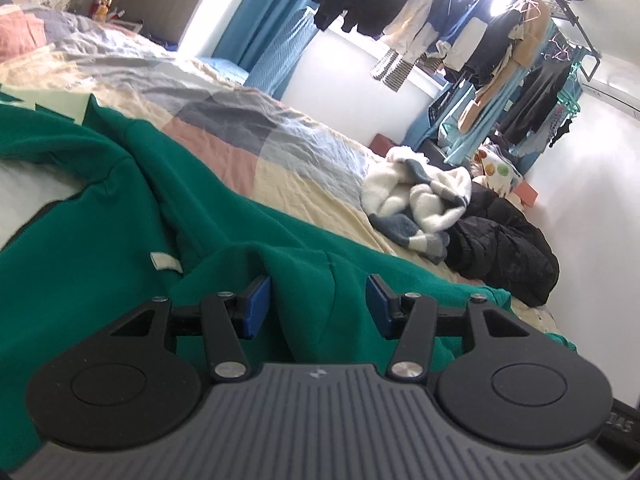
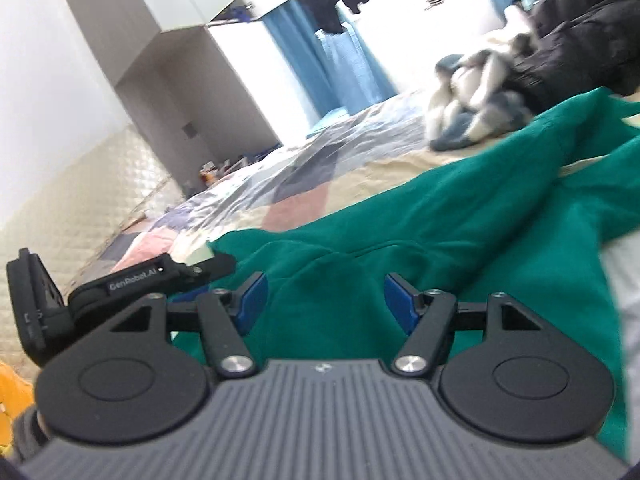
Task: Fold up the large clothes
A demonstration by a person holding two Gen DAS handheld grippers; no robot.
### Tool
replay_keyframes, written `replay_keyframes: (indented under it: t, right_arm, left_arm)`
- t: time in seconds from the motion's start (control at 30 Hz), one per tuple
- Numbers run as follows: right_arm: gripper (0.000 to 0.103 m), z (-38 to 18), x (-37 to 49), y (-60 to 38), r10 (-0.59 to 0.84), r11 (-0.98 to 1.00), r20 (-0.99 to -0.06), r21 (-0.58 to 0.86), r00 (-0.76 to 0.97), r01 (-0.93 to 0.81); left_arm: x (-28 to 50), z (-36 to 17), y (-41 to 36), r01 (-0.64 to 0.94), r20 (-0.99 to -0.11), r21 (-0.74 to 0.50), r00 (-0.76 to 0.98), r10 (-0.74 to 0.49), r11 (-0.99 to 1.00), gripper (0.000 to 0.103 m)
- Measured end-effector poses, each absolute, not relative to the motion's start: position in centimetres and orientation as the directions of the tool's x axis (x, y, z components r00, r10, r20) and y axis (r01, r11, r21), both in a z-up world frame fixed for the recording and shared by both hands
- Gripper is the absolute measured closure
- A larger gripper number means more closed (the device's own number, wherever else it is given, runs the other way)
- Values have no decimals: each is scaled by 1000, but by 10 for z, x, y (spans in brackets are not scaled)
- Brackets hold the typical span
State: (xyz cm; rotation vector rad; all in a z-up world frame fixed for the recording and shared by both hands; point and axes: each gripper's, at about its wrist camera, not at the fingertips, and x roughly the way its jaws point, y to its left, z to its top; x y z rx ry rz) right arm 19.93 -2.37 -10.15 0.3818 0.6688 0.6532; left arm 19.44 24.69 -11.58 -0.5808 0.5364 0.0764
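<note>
Left wrist view is showing the left gripper (image 1: 320, 300) hanging low over a green garment (image 1: 120, 184) that is lying spread across a patchwork bedcover (image 1: 248, 128). Its blue pads (image 1: 256, 304) are standing apart, with a raised fold of the green cloth sitting between them; the pads are not pressing on that fold, so the gripper is released. A small pale label (image 1: 166, 261) is showing on the cloth just beyond the left pad. Farther along the bed a white and grey fleece bundle (image 1: 420, 204) is lying beside a black jacket (image 1: 504, 248), the two touching. Blue curtains (image 1: 264, 28) are hanging by the bright window, and clothes on a rack (image 1: 480, 36) are filling the far corner.

Right wrist view is showing the right gripper (image 2: 324, 300) also resting low over the green garment (image 2: 440, 216), which is covering the near part of the bed and reaching off to the right. Its jaws are likewise parted, and green cloth is lying beneath and between the pads without being pinched; this gripper is released too. The left gripper (image 2: 208, 266) is appearing at the left edge, its tip at the garment's hem. The picture is blurred, so the fleece bundle (image 2: 472, 108) and the black jacket (image 2: 580, 36) beyond are looking smeared. A white cabinet (image 2: 168, 20) is standing against the wall behind the bed.
</note>
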Motion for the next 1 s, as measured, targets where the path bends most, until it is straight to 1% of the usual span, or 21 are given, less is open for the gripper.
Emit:
replay_keyframes:
  t: [0.17,0.23,0.27,0.3,0.33,0.37,0.4,0.47,0.53,0.63,0.7,0.73,0.8,0.93,1.0]
  right_arm:
    - [36,-123,197,2,693,720,-499,507,520,-474]
    - [41,-132,194,10,714,700,-513,514,476,-496]
    - [49,-134,190,15,705,708,-528,485,473,-514]
    - [64,-134,186,21,687,722,-545,444,480,-530]
    - [72,-134,183,27,672,733,-559,407,487,-544]
    - [81,-132,180,31,658,742,-566,379,496,-552]
    - [84,-129,177,32,649,750,-563,358,512,-557]
    - [87,-122,172,30,647,752,-545,344,533,-562]
    - [88,-112,167,24,655,750,-519,359,549,-555]
    - [88,-97,156,14,672,738,-486,375,559,-561]
    - [88,-87,148,12,676,734,-479,367,560,-572]
    - [88,-85,146,12,673,735,-487,360,557,-574]
    - [88,-86,141,11,666,739,-518,361,537,-569]
    - [88,-104,135,14,635,754,-636,387,439,-530]
    - [85,-111,132,17,614,763,-682,382,399,-522]
  left_arm:
    - [202,-126,249,-227,-536,-521,838,-108,823,45]
    - [204,-131,252,-232,-541,-543,832,-124,807,45]
    - [205,-133,254,-235,-543,-554,829,-134,799,45]
    - [206,-135,254,-237,-547,-561,825,-141,793,46]
    - [207,-136,254,-239,-559,-556,817,-145,796,47]
    - [208,-137,253,-241,-571,-541,809,-141,805,54]
    - [207,-136,251,-247,-579,-523,805,-128,816,60]
    - [205,-135,249,-247,-587,-494,802,-110,834,87]
    - [197,-129,253,-244,-579,-498,808,-109,832,94]
    - [177,-113,263,-244,-529,-548,842,-105,800,94]
    - [166,-105,264,-227,-529,-561,838,-134,796,94]
    - [160,-102,262,-225,-542,-551,828,-140,804,94]
    - [150,-101,256,-238,-594,-503,794,-131,831,94]
    - [145,-111,242,-293,-745,-349,663,-74,890,94]
    - [145,-119,235,-315,-802,-284,596,-44,906,94]
